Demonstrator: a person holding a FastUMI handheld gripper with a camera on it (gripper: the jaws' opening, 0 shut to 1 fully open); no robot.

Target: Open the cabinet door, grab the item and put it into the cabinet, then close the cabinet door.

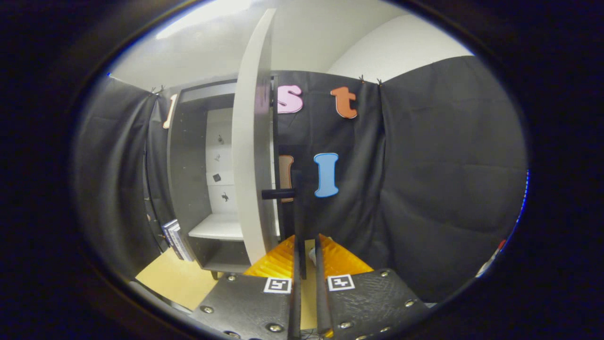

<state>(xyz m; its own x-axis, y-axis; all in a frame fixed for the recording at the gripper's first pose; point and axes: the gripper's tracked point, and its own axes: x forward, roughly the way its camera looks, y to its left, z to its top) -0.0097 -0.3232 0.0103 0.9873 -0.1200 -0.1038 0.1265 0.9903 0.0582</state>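
Note:
The dark cabinet (188,179) stands ahead on the left with its pale door (252,156) swung out towards me and seen almost edge-on. Inside are a white shelf (218,227) and a white back panel. A black bar handle (279,193) sticks out of the door's right face and runs down between my fingers. My gripper (306,248) is closed to a narrow gap around the lower end of that bar, and both fingers (278,262) seem to press on it. A small pale thing shows low in the gap, too hidden to identify.
Several books (175,238) lean against the cabinet's lower left side. The cabinet stands on a light wooden tabletop (174,278). Black cloth walls close in to the left, behind the cabinet and all along the right.

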